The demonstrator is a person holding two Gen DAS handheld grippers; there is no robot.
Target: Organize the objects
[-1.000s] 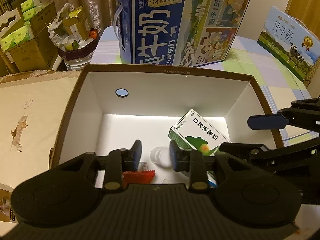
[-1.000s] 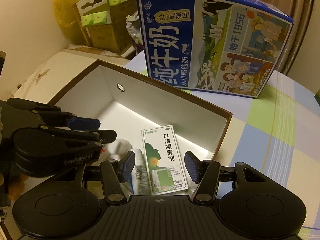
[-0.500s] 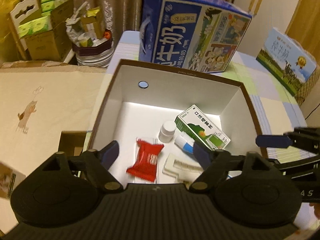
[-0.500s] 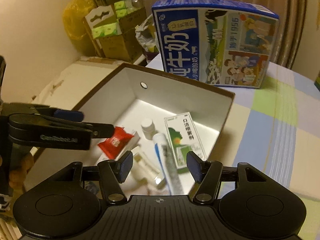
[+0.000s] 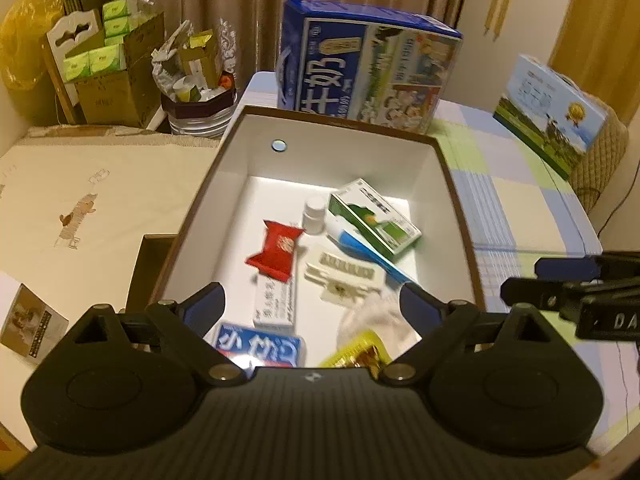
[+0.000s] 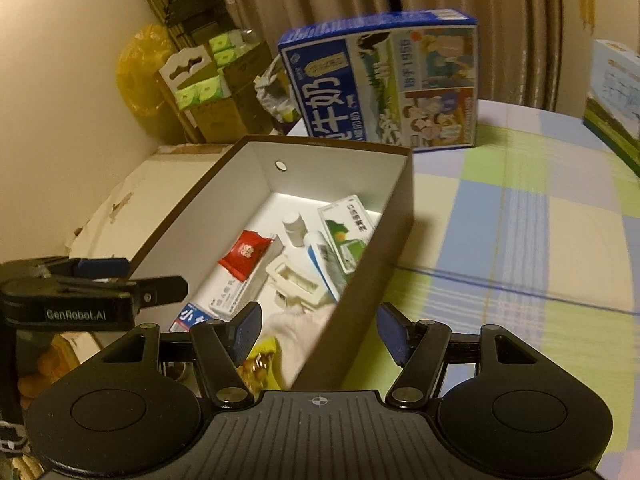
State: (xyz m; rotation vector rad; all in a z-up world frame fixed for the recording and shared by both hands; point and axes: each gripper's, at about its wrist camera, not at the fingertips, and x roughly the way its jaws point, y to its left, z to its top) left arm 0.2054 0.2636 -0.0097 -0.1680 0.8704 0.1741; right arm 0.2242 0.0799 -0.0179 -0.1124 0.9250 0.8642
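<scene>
The fingers of the left gripper [image 5: 312, 308] and right gripper [image 6: 320, 330] are spread wide, holding nothing, above the box [image 5: 352, 156]. "GenRobot.AI" is read on the left gripper at nine o'clock in the right view. A red packet [image 5: 276, 250] is seen inside the box, a blue carton [image 5: 368, 68] printed "牛奶" at twelve o'clock on the tabletop [image 5: 516, 204].

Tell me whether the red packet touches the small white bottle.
Apart. In the right wrist view, bare box floor separates the red packet from the small white bottle.

My left gripper [image 5: 312, 304]: jaws spread wide, empty, tilted downward. My right gripper [image 6: 320, 326]: jaws also apart, nothing between them, held level just beside the left one, angled downward.
</scene>
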